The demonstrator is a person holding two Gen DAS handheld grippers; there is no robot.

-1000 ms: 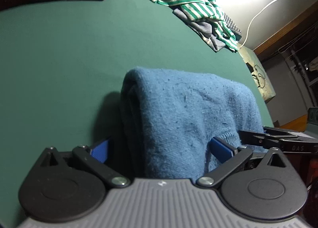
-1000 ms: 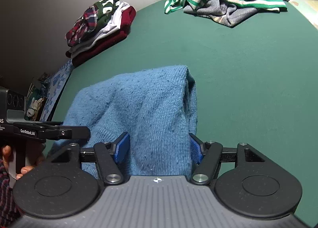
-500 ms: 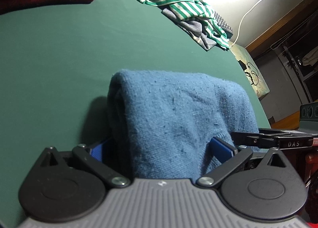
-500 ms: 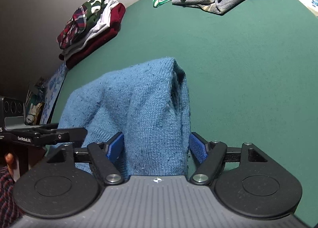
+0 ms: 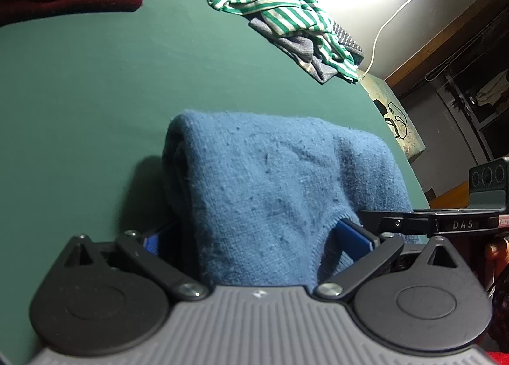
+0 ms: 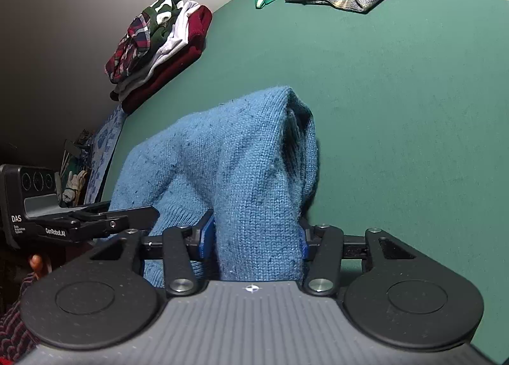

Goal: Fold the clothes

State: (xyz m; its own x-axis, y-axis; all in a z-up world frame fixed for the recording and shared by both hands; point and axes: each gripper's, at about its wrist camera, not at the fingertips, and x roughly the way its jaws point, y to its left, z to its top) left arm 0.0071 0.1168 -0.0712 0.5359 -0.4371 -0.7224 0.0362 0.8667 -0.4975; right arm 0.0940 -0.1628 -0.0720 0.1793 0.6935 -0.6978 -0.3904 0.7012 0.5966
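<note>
The thick blue knitted sweater hangs doubled above the green worktop, each tool, left and right, clamped on a bunched edge. Soft, floppy, fairly heavy; those edges look the best hold.

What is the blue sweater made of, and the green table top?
The blue sweater looks like knitted wool or a wool-like yarn: visible stitches, fuzzy pilled surface. The green table top seems a matte felt or cloth cover, dull without shine.
</note>
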